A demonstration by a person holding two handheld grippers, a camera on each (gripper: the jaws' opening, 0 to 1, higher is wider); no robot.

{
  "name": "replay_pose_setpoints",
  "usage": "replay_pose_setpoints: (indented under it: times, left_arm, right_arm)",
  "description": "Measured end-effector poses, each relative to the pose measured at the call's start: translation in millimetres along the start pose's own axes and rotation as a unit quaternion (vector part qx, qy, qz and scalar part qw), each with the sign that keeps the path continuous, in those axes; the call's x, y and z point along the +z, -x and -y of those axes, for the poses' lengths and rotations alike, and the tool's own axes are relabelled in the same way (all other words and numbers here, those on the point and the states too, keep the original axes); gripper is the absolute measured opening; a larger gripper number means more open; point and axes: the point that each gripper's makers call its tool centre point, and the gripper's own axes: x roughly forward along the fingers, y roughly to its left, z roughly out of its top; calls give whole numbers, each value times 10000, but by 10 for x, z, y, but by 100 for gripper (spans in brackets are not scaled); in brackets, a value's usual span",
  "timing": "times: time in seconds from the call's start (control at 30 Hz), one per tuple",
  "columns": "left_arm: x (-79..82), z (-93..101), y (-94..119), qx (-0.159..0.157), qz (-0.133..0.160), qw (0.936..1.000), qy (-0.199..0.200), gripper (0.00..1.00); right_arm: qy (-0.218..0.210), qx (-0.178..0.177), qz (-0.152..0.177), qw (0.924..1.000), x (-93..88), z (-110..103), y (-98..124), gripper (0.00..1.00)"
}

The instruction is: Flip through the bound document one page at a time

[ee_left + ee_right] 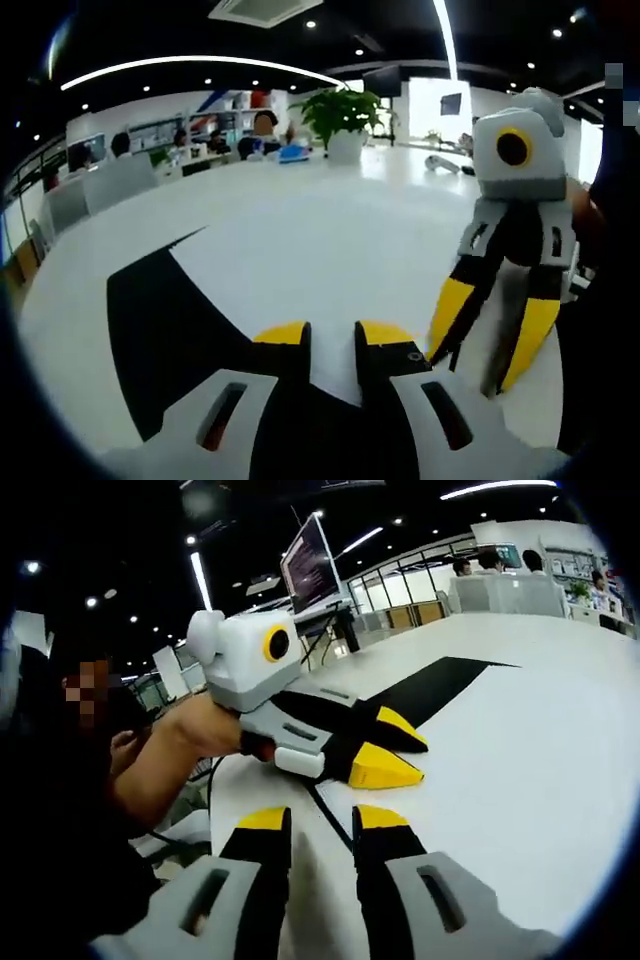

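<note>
While left tongs (pixel 332 338) (near-closed) overlie folder (pixel 160 330).

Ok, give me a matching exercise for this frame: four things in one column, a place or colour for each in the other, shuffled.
1. potted plant
2. screen
3. left hand-held gripper
4. black flat shape

A. lying on the white table
B. held in a person's hand, yellow tips
C. green leaves, white pot
D. raised on a stand past the table's edge

Pairs: 1-C, 2-D, 3-B, 4-A
</note>
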Motion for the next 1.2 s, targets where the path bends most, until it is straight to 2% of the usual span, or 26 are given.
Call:
replay_pose_setpoints:
  times: [0.2, 0.37, 0.43, 0.53, 0.6, 0.67, 0.77, 0.87, 0.93, 0.97, 1.1, 1.2]
  left_arm:
    - [4, 7, 2, -3, 42, 10000, 26, 20]
    - [1, 8, 2, -18, 74, 10000, 36, 20]
    - [2, 8, 2, -26, 79, 10000, 33, 20]
    - [0, 22, -2, -98, 109, 9999, 12, 18]
    - [0, 26, -4, -113, 118, 9999, 23, 18]
    - [0, 28, -5, -117, 121, 9999, 14, 18]
    - [-1, 27, -5, -123, 140, 9998, 11, 18]
    - [-8, 36, -9, -128, 144, 9998, -14, 16]
    - [-6, 47, -10, -156, 153, 9998, -23, 15]
    - [-5, 45, -10, -158, 154, 9998, -22, 15]
    - [-4, 47, -10, -182, 130, 9997, -15, 15]
    - [-2, 42, -9, -195, 106, 9998, -10, 15]
  right_arm:
    - [287, 208, 177, 9992, 42, -12, 223, 26]
    - [614, -18, 120, 9980, 82, 214, 517, 26]
    - [638, -83, 76, 9979, 145, 298, 643, 26]
    - [819, -91, 205, 9964, 365, 401, 854, 26]
    - [1059, -253, 297, 9936, 477, 511, 951, 26]
    - [1381, -448, 253, 9891, 523, 663, 1059, 26]
    - [1432, -539, 170, 9881, 487, 851, 1157, 24]
    - [1497, -533, -38, 9873, 367, 979, 1219, 23]
    - [1948, -330, -191, 9801, 263, 983, 1228, 23]
    - [2239, -181, -222, 9742, 210, 971, 1218, 22]
    - [2259, -39, -473, 9730, 42, 1014, 1198, 17]
    - [2319, 312, -524, 9708, -19, 919, 1162, 18]
